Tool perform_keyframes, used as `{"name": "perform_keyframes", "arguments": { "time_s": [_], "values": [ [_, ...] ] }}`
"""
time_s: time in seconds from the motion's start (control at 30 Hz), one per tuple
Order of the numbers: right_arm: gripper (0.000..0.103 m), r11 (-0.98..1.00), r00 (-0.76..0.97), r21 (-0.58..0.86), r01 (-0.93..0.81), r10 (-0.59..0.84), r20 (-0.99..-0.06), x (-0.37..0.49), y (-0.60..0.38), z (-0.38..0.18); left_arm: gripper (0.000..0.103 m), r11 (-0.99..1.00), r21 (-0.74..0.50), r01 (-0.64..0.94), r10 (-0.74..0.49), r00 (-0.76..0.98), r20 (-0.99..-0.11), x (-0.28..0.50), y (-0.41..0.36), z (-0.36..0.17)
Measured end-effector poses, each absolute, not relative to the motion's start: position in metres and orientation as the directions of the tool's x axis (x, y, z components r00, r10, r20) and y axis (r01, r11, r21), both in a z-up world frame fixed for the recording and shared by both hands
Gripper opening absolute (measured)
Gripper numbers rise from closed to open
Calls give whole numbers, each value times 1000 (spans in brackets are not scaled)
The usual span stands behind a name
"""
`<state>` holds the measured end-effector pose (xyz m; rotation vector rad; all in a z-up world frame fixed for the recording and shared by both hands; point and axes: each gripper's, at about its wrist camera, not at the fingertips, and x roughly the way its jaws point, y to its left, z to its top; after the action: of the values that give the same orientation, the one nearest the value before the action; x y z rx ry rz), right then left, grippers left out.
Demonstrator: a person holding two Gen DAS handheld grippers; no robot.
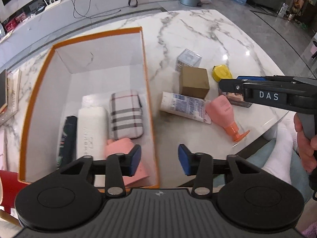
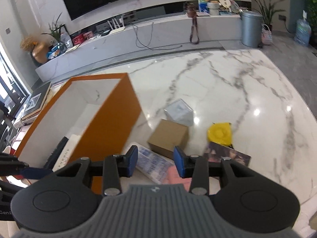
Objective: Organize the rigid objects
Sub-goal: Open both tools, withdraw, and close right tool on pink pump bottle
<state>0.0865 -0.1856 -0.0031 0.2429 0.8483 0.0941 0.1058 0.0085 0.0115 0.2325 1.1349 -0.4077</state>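
left claw [image 1: 159, 161]: hanging over the near right wall of the orange box, blue pads partly apart, nothing gripped
right claw [image 2: 155, 161]: partly open too, nothing gripped, hovering over the white tube and pink bottle
orange box [image 1: 37, 87]: open, white inside, sitting on the marble counter [image 1: 208, 31]
in the box: dark case [image 1: 68, 136], white case [image 1: 91, 129], plaid pouch [image 1: 126, 117], pink packet [image 1: 118, 148], packed side by side at the near end
loose on the counter: white tube [image 1: 184, 107] lying flat, touching pink bottle [image 1: 223, 112], also on its side; brown carton [image 1: 194, 82] just behind the tube; clear box [image 1: 188, 59] behind that; yellow tape measure [image 1: 221, 72] off to the right
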Motion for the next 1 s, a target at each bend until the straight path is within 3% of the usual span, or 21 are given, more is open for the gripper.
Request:
{"name": "perform_keyframes", "arguments": {
  "time_s": [0.1, 0.23, 0.3, 0.67, 1.0],
  "values": [
    [40, 967, 637, 252, 37, 172, -752, 86, -197, -15, 26, 910, 1, 416, -161, 353, -922, 104, 0, 6],
    [42, 972, 599, 229, 53, 152, -786, 85, -209, -33, 24, 916, 42, 399, -119, 371, -921, 104, -7, 3],
    [45, 972, 580, 228, 56, 155, -800, 84, -213, -42, 16, 918, 41, 394, -121, 378, -918, 106, -9, 3],
    [45, 969, 527, 246, 15, 201, -826, 88, -209, -74, 14, 914, 76, 399, -93, 387, -917, 124, -45, 1],
    [44, 955, 519, 297, 0, 254, -816, 100, -215, -83, 24, 829, 278, 485, 26, 464, -886, 127, -78, 6]
  ]
}}
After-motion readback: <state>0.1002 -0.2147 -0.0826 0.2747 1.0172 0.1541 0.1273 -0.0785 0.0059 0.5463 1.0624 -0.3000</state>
